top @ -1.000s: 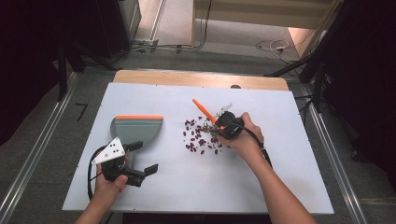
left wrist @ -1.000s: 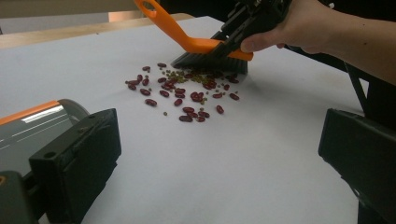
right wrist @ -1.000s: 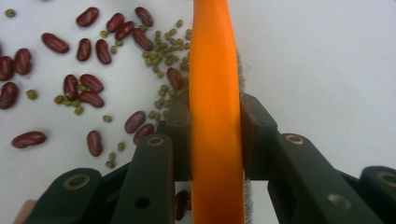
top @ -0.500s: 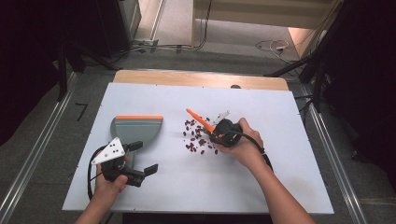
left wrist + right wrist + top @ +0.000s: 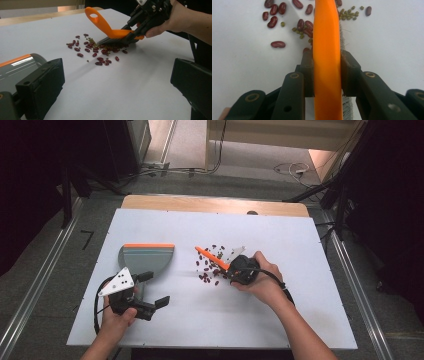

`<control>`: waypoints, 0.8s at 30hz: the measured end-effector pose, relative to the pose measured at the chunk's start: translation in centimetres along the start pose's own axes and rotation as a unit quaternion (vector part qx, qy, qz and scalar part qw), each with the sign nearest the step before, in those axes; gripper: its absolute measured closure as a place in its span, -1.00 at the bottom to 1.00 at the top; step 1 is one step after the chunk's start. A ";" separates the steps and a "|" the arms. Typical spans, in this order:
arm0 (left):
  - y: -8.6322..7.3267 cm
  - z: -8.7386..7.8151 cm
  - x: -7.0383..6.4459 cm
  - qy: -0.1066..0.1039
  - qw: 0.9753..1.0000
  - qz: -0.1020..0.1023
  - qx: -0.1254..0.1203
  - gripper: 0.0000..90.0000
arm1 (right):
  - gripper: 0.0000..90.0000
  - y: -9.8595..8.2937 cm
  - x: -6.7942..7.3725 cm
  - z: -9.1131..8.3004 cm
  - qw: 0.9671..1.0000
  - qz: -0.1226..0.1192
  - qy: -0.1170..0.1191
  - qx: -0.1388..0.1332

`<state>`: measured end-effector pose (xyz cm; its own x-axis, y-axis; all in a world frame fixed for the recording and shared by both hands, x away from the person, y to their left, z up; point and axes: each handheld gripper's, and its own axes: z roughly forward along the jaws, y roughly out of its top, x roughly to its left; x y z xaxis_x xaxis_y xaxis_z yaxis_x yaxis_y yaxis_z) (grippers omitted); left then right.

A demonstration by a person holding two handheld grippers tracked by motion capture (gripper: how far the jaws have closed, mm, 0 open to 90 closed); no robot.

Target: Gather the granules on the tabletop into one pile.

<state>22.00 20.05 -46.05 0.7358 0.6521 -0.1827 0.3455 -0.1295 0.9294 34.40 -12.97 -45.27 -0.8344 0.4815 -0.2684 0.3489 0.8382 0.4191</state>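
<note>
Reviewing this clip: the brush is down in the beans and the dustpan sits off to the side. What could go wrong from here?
1. The dustpan lies apart from the beans, and the left gripper hangs open beside it, not gripping it; a stroke could scatter beans across the table.
2. The small green beans may slip under the bristles.
3. The right gripper clamps the brush by its narrow orange back; it might twist.

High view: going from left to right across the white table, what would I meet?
Left gripper → grey dustpan → orange brush → right gripper. The dustpan partly overlaps the left gripper; the beans lie around the brush, so their place is unclear.
</note>
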 end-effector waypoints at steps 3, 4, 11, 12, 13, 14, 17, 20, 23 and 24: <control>0.0 0.0 0.0 0.000 1.000 0.000 0.001 -1.00 | 0.49 -0.1 0.3 -0.1 1.000 -0.003 0.002 0.000; 0.0 0.0 0.0 0.000 1.000 0.001 0.000 -1.00 | 0.49 -0.1 0.4 -0.1 1.000 -0.004 0.002 -0.001; 0.0 0.0 0.0 0.001 1.000 0.000 0.000 -1.00 | 0.49 -0.3 0.5 -0.4 1.000 -0.023 0.001 -0.005; 0.0 0.0 0.0 0.001 1.000 0.000 0.001 -1.00 | 0.49 -0.3 0.5 -0.4 1.000 -0.023 0.001 -0.005; 0.0 0.0 0.0 0.001 1.000 0.000 0.000 -1.00 | 0.50 -0.3 0.4 -0.5 1.000 -0.021 -0.010 -0.011; 0.0 0.0 0.0 0.001 1.000 -0.001 -0.001 -1.00 | 0.50 -0.2 0.3 -0.7 0.999 -0.019 -0.020 -0.017; 0.0 0.0 0.0 0.000 1.000 -0.001 -0.001 -1.00 | 0.51 -0.3 -0.4 -0.8 0.999 -0.009 -0.018 -0.032; 0.0 0.0 0.0 0.000 1.000 0.000 0.001 -1.00 | 0.52 -0.2 -1.6 -1.0 0.999 -0.004 -0.016 -0.041; 0.0 0.0 0.0 0.000 1.000 0.000 0.000 -1.00 | 0.52 0.1 -2.0 -1.3 0.999 -0.004 -0.021 -0.042; 0.0 0.0 0.0 0.000 1.000 0.000 0.000 -1.00 | 0.52 0.4 -2.3 -1.4 0.999 -0.005 -0.024 -0.044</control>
<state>22.00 20.07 -46.07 0.7358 0.6518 -0.1836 0.3458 -0.1287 0.9294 35.84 -14.11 -43.28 -0.8154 0.4872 -0.3128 0.3002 0.8178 0.4910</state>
